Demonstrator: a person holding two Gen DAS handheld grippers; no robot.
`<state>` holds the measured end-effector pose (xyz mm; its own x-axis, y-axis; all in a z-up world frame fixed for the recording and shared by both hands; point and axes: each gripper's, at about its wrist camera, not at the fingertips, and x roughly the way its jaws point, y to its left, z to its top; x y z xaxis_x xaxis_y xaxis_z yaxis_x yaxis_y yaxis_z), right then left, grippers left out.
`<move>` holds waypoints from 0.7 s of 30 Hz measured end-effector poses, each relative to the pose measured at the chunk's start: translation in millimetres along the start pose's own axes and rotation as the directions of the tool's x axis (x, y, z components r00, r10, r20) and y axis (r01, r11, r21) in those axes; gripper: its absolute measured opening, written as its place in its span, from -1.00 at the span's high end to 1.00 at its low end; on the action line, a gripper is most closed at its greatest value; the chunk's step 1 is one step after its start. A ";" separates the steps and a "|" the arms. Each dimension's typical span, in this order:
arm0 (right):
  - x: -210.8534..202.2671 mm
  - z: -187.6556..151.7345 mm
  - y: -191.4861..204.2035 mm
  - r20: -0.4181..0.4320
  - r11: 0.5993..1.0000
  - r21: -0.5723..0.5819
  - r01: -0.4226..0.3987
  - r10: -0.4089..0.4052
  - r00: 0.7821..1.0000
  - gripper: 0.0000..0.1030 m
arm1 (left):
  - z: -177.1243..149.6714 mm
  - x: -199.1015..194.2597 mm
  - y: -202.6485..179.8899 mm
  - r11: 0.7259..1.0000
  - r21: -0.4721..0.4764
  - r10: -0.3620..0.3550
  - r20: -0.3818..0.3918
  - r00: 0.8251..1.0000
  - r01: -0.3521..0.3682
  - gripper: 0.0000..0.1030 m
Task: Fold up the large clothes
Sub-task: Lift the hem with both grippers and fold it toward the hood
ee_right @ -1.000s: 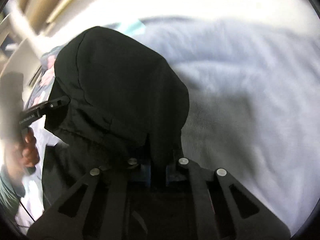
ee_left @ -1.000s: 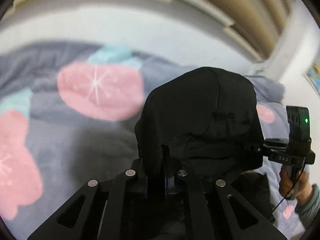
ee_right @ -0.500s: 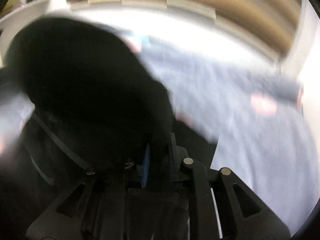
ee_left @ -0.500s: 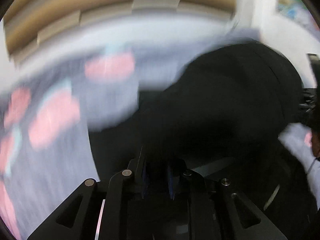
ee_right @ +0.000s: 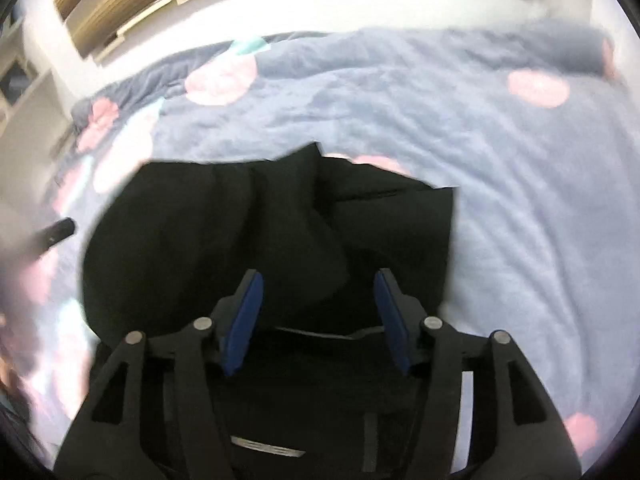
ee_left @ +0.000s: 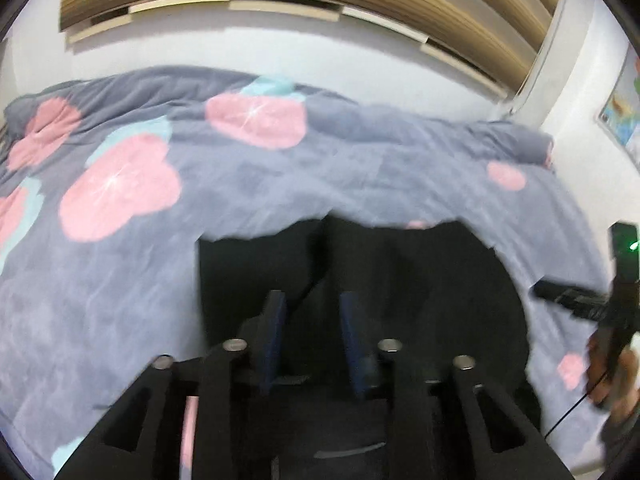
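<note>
Folds in the black garment [ee_right: 224,240] are hard for me to read. Left gripper [ee_left: 312,332] and right gripper [ee_right: 318,312] are both released above it on the blanket [ee_left: 120,280].

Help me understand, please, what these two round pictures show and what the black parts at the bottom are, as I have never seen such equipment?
Each picture comes from a fisheye camera on a hand-held two-finger tool, looking forward along its fingers. The black parts below are the tools themselves: the left gripper and the right gripper, both with blue-padded fingers spread open and holding nothing. Under them a black garment lies on a grey bedcover with pink flowers. The person's other hand shows at the left view's right edge.
</note>
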<state>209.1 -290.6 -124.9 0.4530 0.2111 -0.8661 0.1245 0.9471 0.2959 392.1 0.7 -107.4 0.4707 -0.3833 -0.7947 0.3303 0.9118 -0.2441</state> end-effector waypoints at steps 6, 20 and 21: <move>53.8 -10.6 -3.8 -0.151 0.971 0.215 -0.103 0.137 0.979 -0.10 | -7.8 55.4 22.3 0.977 -0.195 -0.123 -0.157 0.980 0.091 0.13; 45.7 -53.6 -40.5 -0.134 0.991 0.131 -0.025 0.042 0.990 0.91 | -97.8 86.6 -21.2 0.979 -0.135 -0.182 -0.254 0.950 0.152 0.53; 61.1 -60.6 -44.9 -0.158 0.989 0.147 -0.031 0.055 0.986 0.90 | -103.2 93.0 -14.2 0.971 -0.172 -0.207 -0.256 0.944 0.166 0.53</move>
<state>177.6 -305.6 -215.6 0.3140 0.2981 -0.9014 0.2389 0.8941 0.3789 346.7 -32.7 -235.2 0.1667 -0.5125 -0.8423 0.2580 0.8472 -0.4644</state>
